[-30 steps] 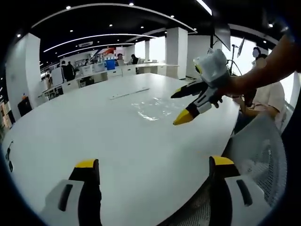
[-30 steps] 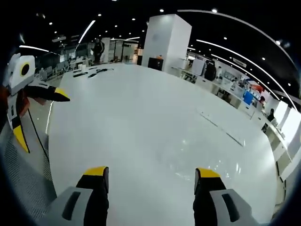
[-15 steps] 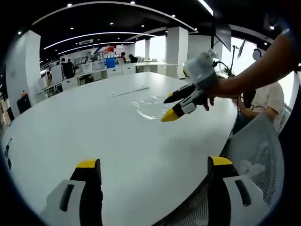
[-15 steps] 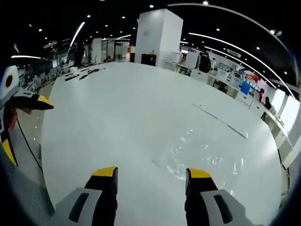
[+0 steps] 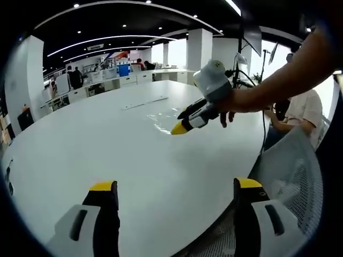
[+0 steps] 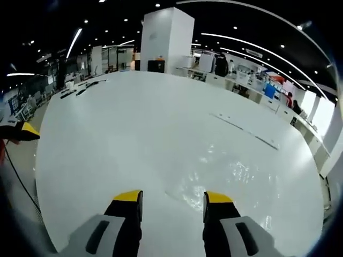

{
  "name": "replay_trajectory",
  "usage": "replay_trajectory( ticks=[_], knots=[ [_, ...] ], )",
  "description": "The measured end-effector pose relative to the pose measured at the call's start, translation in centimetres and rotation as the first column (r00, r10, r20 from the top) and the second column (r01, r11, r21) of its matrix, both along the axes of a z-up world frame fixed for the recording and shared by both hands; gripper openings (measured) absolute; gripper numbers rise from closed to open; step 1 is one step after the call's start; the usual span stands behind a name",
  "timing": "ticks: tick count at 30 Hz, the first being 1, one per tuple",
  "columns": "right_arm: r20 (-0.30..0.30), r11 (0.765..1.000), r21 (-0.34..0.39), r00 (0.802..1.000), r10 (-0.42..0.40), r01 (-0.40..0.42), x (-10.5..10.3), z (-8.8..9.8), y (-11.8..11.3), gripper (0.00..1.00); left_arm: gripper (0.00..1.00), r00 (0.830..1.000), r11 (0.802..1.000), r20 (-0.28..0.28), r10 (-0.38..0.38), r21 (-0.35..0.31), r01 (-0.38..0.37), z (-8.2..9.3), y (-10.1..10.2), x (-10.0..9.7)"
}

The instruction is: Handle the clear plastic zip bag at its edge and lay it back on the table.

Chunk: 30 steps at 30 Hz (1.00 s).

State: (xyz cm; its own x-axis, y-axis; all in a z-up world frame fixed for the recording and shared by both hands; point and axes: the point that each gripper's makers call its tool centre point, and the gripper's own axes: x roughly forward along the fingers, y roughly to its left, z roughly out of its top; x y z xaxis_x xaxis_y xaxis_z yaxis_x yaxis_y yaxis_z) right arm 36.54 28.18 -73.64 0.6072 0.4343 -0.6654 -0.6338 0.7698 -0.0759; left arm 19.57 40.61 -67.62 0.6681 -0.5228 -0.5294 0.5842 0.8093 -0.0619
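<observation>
Two yellow-tipped jaws of the left gripper (image 5: 174, 187) stand wide apart at the bottom of the left gripper view, holding nothing, over the near rim of a large white table (image 5: 80, 144). A grey mesh chair (image 5: 292, 166) sits just off the table edge at the lower right. Beyond the jaws the tabletop runs bare to the middle, where the clear bag (image 5: 169, 115) lies flat, well in from every edge. The right gripper (image 5: 181, 120), held in a hand (image 5: 228, 101), reaches in from the right with its tips close together just over the bag's near edge; whether they touch the plastic cannot be told. In the right gripper view the right gripper (image 6: 172, 197) shows its jaws narrowed but still with a gap, nothing between them, and the bag (image 6: 230, 179) lies just ahead of the tips. The left gripper's tip (image 6: 24, 131) shows at the far left, well apart. Past the bag a thin strip (image 6: 244, 131) lies on the table, with open white surface all round.
</observation>
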Motion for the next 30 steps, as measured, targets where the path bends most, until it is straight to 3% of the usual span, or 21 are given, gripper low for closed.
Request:
replay_trajectory(
  ticks=[8, 15, 27, 30],
  knots=[
    [-0.029, 0.999, 0.003, 0.999, -0.033, 0.033, 1.1, -0.7, 0.2, 0.35, 0.88, 1.0, 1.0, -0.013, -0.009, -0.006, 0.009, -0.1, -0.4, -0.2],
    [-0.057, 0.999, -0.021, 0.997, -0.045, 0.044, 2.3, -1.9, 0.5, 0.3, 0.96, 1.0, 1.0, -0.006, -0.019, -0.02, 0.019, 0.1, -0.9, -0.1],
    [-0.099, 0.993, -0.117, 0.994, -0.043, 0.032, 2.9, -4.2, 0.8, 0.23, 0.99, 0.999, 0.999, -0.025, -0.042, -0.02, 0.041, -0.3, -1.0, -0.3],
    [-0.128, 0.995, -0.074, 0.989, -0.077, 0.068, 3.0, -3.9, 1.0, 0.2, 0.99, 0.999, 0.999, -0.021, -0.043, -0.019, 0.042, -0.2, -1.0, -0.2]
  ],
)
